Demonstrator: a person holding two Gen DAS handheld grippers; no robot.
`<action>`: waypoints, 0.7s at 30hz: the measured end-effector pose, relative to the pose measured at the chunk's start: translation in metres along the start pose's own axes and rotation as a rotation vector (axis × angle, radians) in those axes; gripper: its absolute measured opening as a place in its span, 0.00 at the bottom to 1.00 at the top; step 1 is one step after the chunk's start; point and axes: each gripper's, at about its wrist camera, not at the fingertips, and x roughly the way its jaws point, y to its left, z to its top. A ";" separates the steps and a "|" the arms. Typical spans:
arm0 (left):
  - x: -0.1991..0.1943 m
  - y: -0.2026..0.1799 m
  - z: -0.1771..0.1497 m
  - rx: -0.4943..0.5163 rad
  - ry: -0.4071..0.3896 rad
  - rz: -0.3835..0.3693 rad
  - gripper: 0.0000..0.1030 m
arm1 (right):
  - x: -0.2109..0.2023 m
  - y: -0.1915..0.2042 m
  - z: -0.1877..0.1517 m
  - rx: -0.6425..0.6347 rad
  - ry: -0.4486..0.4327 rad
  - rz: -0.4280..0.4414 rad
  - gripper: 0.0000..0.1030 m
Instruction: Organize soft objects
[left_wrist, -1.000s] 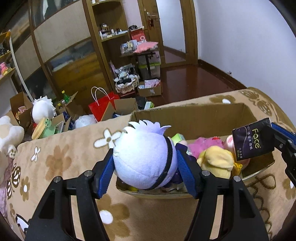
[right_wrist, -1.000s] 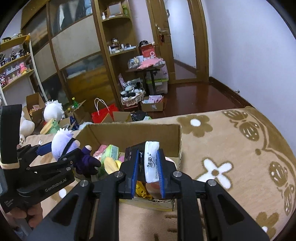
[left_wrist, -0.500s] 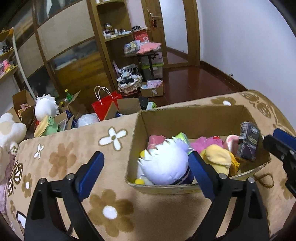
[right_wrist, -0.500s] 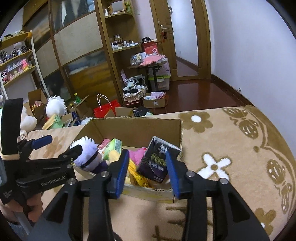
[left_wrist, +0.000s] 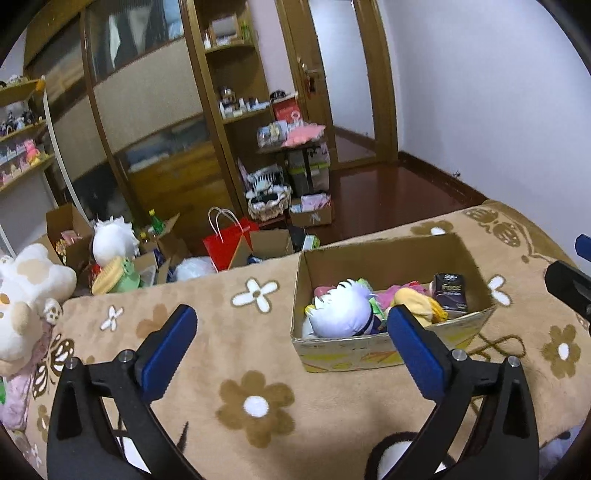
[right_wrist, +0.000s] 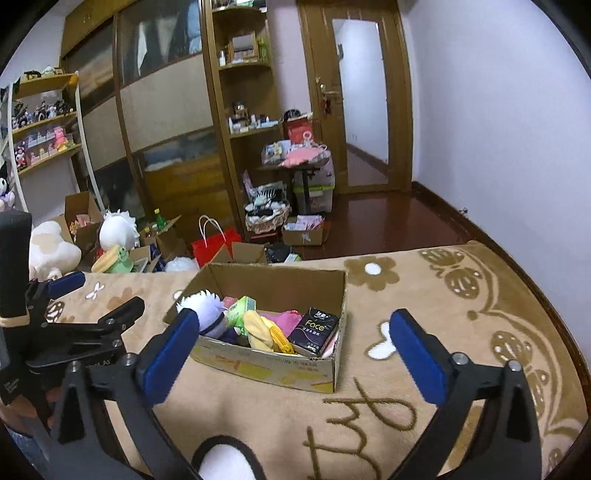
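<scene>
A cardboard box (left_wrist: 373, 347) (right_wrist: 266, 365) sits on the tan flowered blanket. Inside lie a white-haired plush doll (left_wrist: 341, 314) (right_wrist: 203, 310), a yellow plush (left_wrist: 417, 304) (right_wrist: 258, 328), pink soft items (right_wrist: 286, 319), a green pack (right_wrist: 243, 306) and a black "Face" tissue pack (left_wrist: 450, 291) (right_wrist: 314, 328). My left gripper (left_wrist: 288, 343) is open and empty, in front of the box and to its left. My right gripper (right_wrist: 295, 350) is open and empty, in front of the box. The left gripper also shows in the right wrist view (right_wrist: 88, 314).
The blanket (left_wrist: 255, 402) ends at a far edge beyond the box. Past it the floor holds a red bag (left_wrist: 229, 243), open cartons and plush toys (left_wrist: 112, 240). A large cream plush (left_wrist: 22, 295) lies at the left. Shelves and a door stand behind.
Both grippers let go: the doll dropped from my left gripper and the tissue pack from my right, both into the box. Both grippers then opened wide and pulled back from the box.
</scene>
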 end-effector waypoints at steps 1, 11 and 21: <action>-0.007 0.002 -0.001 -0.002 -0.009 -0.006 0.99 | -0.006 -0.002 0.001 0.006 -0.004 0.000 1.00; -0.064 0.011 -0.015 -0.020 -0.072 -0.037 0.99 | -0.062 -0.013 -0.007 0.056 -0.068 -0.024 1.00; -0.090 0.021 -0.033 -0.047 -0.151 -0.029 0.99 | -0.077 -0.013 -0.030 0.024 -0.098 -0.064 1.00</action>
